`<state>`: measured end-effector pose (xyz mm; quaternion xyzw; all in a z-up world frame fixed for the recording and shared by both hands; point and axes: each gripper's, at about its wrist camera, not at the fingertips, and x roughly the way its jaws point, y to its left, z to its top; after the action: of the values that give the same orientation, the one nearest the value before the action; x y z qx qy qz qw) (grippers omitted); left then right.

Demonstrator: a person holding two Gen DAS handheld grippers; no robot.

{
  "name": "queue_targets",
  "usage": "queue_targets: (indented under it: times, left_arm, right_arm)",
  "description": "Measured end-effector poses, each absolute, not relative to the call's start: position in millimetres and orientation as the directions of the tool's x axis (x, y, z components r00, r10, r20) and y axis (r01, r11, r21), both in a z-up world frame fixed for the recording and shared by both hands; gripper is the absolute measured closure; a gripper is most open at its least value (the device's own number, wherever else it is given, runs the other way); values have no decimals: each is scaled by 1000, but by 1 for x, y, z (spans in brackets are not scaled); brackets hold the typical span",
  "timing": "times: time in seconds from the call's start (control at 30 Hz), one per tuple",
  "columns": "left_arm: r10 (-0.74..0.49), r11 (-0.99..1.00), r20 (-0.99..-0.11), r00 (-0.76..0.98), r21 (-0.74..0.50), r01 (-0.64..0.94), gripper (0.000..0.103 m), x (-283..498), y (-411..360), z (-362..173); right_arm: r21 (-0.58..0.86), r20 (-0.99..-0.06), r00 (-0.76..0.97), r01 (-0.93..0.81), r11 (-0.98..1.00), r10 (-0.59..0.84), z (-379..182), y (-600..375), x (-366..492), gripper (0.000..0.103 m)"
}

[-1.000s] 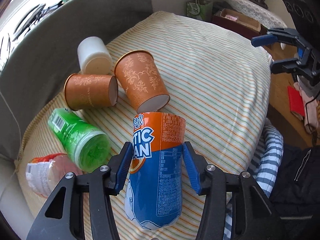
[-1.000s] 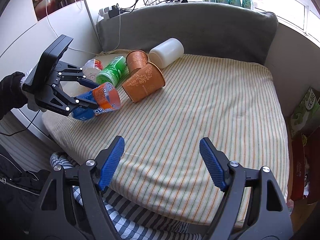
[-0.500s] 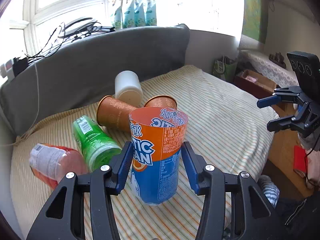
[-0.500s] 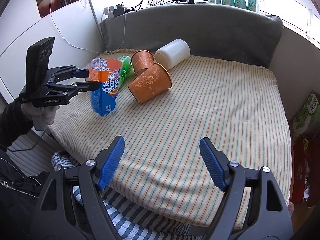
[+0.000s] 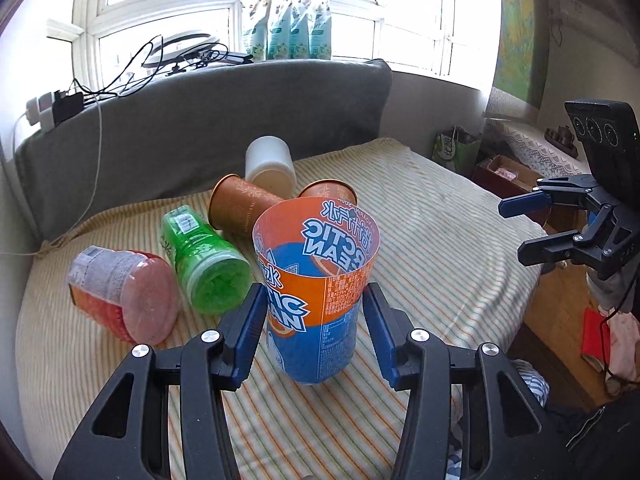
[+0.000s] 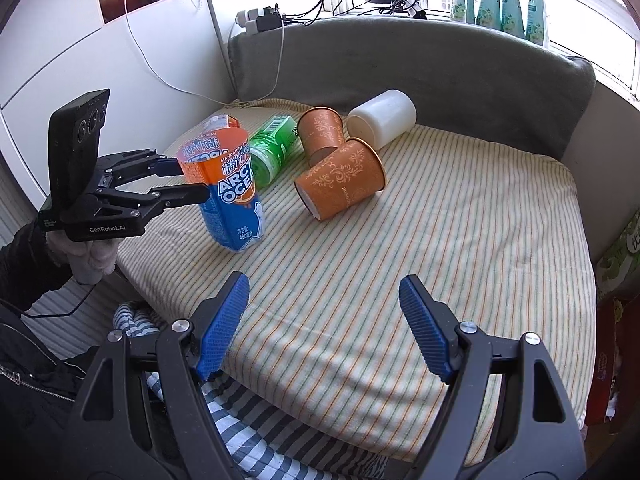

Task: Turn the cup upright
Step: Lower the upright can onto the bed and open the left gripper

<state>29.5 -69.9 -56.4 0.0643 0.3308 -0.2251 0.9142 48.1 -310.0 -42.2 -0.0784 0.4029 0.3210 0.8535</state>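
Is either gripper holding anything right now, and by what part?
The left gripper grips the blue and orange cup by its sides, about mid-height, mouth up on the striped cushion. The right gripper is open and holds nothing.

1. The orange-and-blue cup (image 6: 230, 184), held between the fingers of my left gripper (image 6: 188, 180), reads "ARCTIC OCEAN" in large white letters, cut off by its curve to "ARC / OCE" in my right view.
2. Above this, along the orange band, small print reads "MANDARIN", beside large white Chinese characters.
3. Near the cup's base stands small white print with "480" and further Chinese characters.
4. My left gripper's body bears "GenRobot.AI" in white.
5. The green bottle (image 5: 200, 256) carries a barcode label; its digits are too small to read.
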Motion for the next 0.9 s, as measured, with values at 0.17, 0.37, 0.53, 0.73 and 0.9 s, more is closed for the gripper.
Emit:
queue_targets:
  times: [0.17, 0.37, 0.53, 0.73, 0.9]
  left_arm:
    - [-364, 894, -633, 684, -30, 447, 54, 25, -69, -57]
    - [-365, 889, -650, 666, -31, 457, 36, 17, -69, -58]
    - [-342, 893, -648, 681, 0, 449, 28, 7, -73, -58]
    - [-312, 922, -634, 708, -21, 387, 28, -7, -59, -52]
    - [-275, 947, -623, 732, -43, 318, 28, -28, -45, -46]
  right_arm:
    - [127, -732, 475, -610, 782, 489, -39, -308, 43, 23]
    - [132, -717, 483, -614, 778, 503, -36, -305, 36, 23]
    - [141, -702, 492, -612, 778, 515, -35, -301, 29, 23]
    - [154, -646, 560, -569, 807, 518, -30, -300, 20, 23]
    - [101, -592, 657, -514, 852, 466, -21, -290, 7, 22]
